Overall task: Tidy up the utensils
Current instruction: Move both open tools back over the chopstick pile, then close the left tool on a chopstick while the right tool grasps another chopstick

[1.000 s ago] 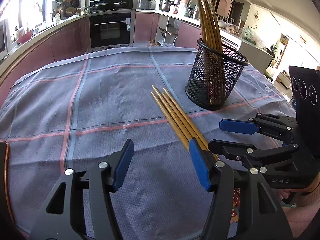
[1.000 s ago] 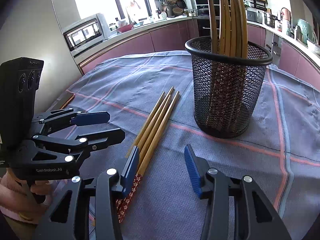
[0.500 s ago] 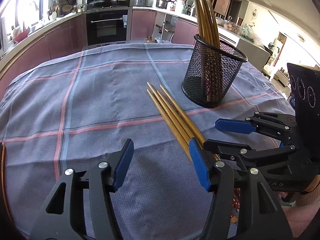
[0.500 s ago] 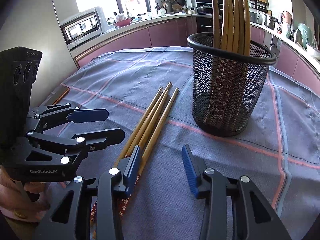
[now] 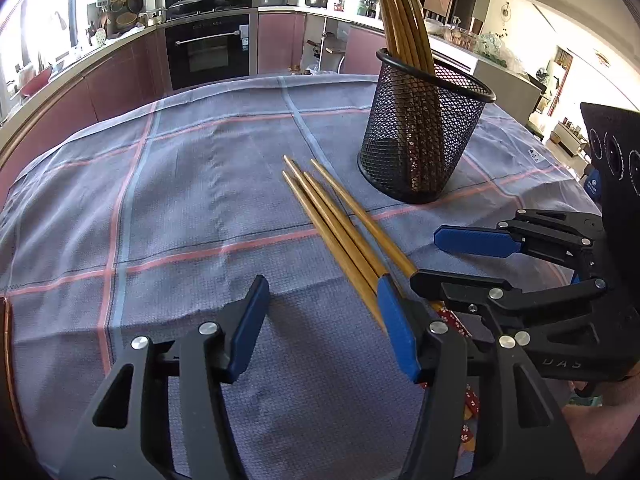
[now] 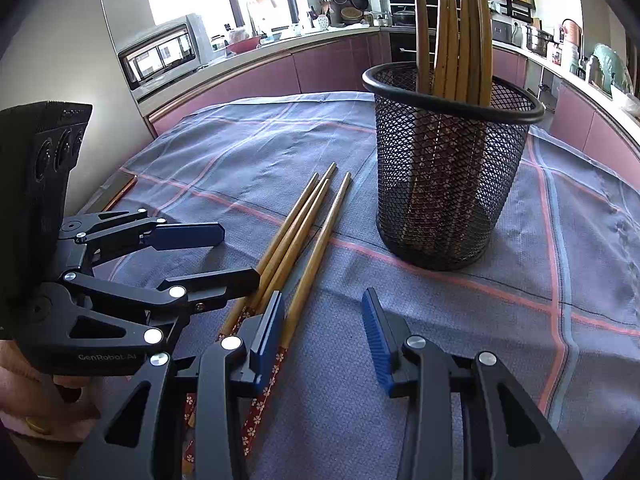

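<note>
Several wooden chopsticks [image 5: 332,216] with red patterned handles lie side by side on the grey checked cloth [image 5: 180,184]; they also show in the right wrist view [image 6: 300,236]. A black mesh holder [image 5: 420,140] stands upright behind them with several chopsticks inside; it also shows in the right wrist view [image 6: 444,164]. My left gripper [image 5: 320,316] is open and empty, low over the cloth just left of the chopsticks' handle ends. My right gripper [image 6: 322,324] is open and empty, just right of the same handle ends. Each gripper shows in the other's view [image 5: 452,256] [image 6: 228,252].
The cloth-covered table ends close behind the grippers. Kitchen counters with an oven [image 5: 208,48] and a microwave [image 6: 160,54] run along the far side. A copper-coloured table rim [image 5: 8,360] shows at the left.
Both grippers have moved forward and lower toward the chopsticks' handle ends. The chopsticks and the holder have not moved. Both grippers have stayed open.
</note>
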{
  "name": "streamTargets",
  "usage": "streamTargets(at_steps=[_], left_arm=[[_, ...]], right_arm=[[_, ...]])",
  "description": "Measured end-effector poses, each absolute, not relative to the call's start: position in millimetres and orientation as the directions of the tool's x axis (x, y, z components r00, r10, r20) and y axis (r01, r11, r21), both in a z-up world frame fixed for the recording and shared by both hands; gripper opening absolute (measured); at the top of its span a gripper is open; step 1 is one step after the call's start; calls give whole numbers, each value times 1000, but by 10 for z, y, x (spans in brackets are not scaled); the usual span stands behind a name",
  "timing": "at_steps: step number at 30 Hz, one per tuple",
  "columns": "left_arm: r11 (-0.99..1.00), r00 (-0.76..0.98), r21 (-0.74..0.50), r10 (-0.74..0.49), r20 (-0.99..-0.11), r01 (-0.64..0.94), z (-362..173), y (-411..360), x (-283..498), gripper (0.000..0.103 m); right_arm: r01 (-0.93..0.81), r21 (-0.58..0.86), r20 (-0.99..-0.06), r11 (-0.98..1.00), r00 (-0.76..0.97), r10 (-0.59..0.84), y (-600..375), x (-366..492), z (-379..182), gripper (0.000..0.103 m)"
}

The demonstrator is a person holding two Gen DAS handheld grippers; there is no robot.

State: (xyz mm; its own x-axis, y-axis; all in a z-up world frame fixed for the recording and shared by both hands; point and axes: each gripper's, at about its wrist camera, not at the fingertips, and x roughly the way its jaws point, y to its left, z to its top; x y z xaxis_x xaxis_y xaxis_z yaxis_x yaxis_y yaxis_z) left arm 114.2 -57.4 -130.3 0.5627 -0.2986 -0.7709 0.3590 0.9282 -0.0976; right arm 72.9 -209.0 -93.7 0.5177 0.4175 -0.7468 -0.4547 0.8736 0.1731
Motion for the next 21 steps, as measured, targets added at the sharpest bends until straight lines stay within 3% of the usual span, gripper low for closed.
streamTargets(at_steps=[4,14,18,21], left_arm=[[924,559,-85,-297,-774,373,-1289,-599,1121,47],[921,542,-90,-300,-785,380,-1298,-630,1162,46],[926,542,-60,-269,-796,371,-1314,-630,1158,36],[926,542,-59,-269,-796,372,-1311,-617,1146,35]], right_arm=[[-454,173,-747,874,518,417,-2087,727,-938,38],[-453,175,-746,874,518,418,-2127,735,-937,38],[-453,177,-746,874,517,420,-2142,740,-939,38],[-456,172,-747,873,518,418,-2136,749,-936,38]])
